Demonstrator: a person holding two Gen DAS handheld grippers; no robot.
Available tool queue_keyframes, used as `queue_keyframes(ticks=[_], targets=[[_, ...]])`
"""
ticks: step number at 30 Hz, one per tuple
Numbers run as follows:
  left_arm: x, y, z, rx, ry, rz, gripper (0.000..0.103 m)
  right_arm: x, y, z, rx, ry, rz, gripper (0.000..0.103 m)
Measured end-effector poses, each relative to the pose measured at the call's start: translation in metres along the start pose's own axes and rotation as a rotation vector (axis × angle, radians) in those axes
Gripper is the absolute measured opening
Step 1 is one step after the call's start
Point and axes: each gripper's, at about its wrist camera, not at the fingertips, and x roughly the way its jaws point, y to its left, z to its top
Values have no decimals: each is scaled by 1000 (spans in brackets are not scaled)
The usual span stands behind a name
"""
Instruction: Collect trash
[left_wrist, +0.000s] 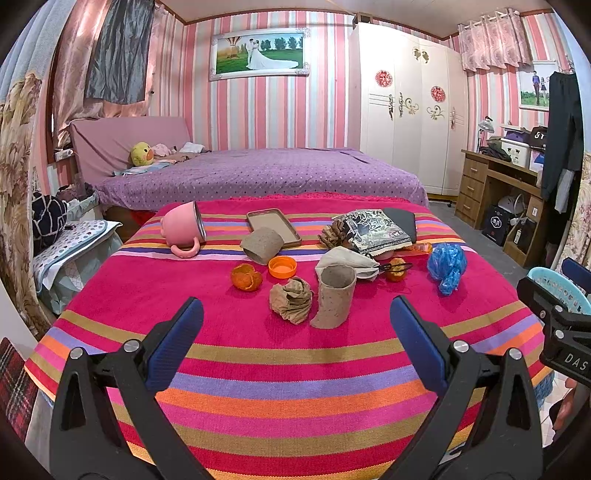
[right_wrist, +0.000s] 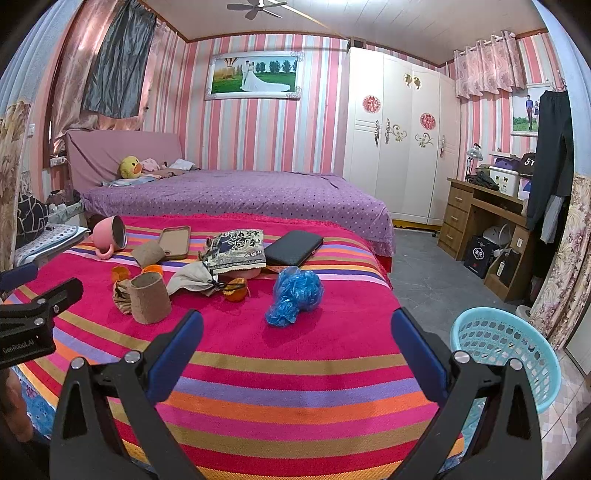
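Trash lies on a table with a striped pink cloth (left_wrist: 258, 354). A crumpled brown paper (left_wrist: 291, 300), an upright cardboard tube (left_wrist: 334, 297), a second tube (left_wrist: 263, 244), two orange peels (left_wrist: 245, 277) (left_wrist: 396, 269), an orange lid (left_wrist: 282, 266) and a crumpled blue plastic bag (left_wrist: 447, 266) (right_wrist: 293, 295) are spread across it. My left gripper (left_wrist: 295, 325) is open and empty, just short of the brown paper and tube. My right gripper (right_wrist: 295, 343) is open and empty, just short of the blue bag. A light blue basket (right_wrist: 506, 354) stands on the floor to the table's right.
A tipped pink mug (left_wrist: 183, 229), a phone case (left_wrist: 273, 226), a patterned pouch (left_wrist: 373, 230), a black case (right_wrist: 293, 248) and a beige cloth (left_wrist: 347, 260) also lie on the table. A purple bed (left_wrist: 258, 173) is behind it, a wooden desk (right_wrist: 484, 221) at the right.
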Motion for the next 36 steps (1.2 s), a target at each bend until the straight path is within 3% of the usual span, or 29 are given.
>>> queue_keyframes(ticks=[36], targets=[[1,1,0,-2,1,-2,98,0,2,-3,-4,-2,-4,99]])
